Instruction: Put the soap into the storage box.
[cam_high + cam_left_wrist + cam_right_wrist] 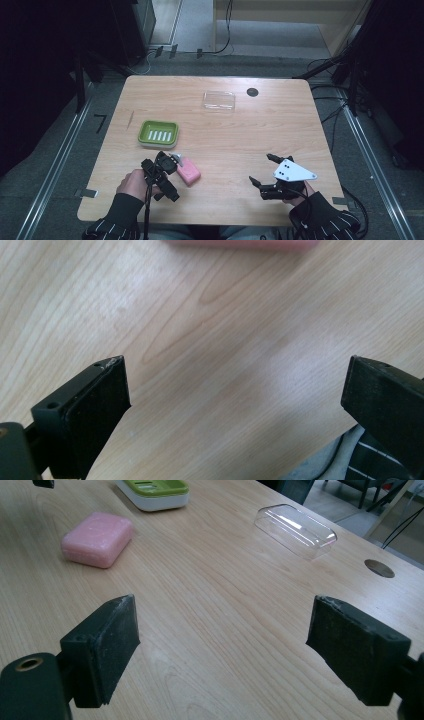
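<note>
High view: the left claw (pixel 172 162) sits just beside the pink soap bar (pixel 188 172) at the near left of the wooden surface (pixel 240 140); whether it touches the soap is hard to make out. The right claw (pixel 262 170) hovers near right, jaws apart, holding nothing. A green soap dish (pixel 158 133) lies beyond the soap; a clear lid (pixel 219 100) lies far off.
Left gripper view: jaws wide apart over bare wood; the soap bar (pixel 240 243) is a blurred pink strip cut off at the top edge.
Right gripper view: jaws spread; soap bar (pixel 97 539) whole, dish (pixel 155 492) cut off at the top, lid (pixel 295 530) upside down.
</note>
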